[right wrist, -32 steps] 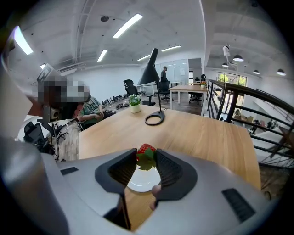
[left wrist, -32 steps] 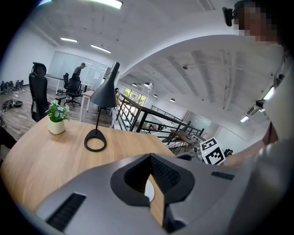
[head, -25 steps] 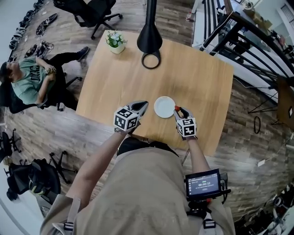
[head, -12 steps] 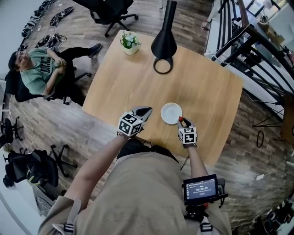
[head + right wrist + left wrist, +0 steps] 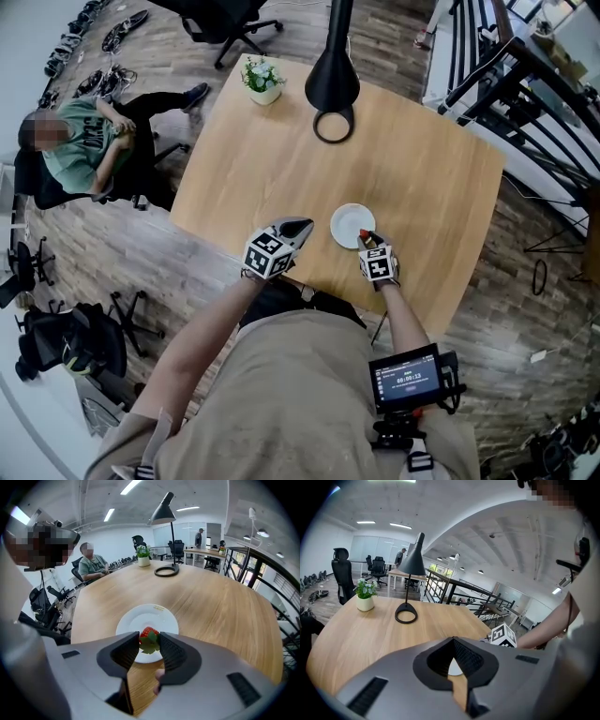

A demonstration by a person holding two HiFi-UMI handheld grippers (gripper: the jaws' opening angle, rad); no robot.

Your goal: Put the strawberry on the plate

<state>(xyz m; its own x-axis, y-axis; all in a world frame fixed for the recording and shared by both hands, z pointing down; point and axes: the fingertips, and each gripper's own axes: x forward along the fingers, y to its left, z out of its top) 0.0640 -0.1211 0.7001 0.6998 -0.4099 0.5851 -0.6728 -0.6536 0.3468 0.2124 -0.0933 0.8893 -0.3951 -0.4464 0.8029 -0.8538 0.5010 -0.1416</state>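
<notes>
While the right gripper (image 5: 149, 639) clamps the strawberry (image 5: 148, 631), its tip points forward over the plate (image 5: 133, 618) (leaves rearward).

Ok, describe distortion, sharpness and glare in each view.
Head view: fisheye bows the table edges, otherwise sharp and evenly lit. Left gripper view: black corners, ceiling lights bright white. Right gripper view: same dark corners; strawberry and plate crisp.

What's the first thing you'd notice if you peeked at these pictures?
The red strawberry, pinched in the right gripper over the near rim of the white plate. Next comes the tall black lamp with its ring base at the far side of the table, and a little potted plant near it.
</notes>
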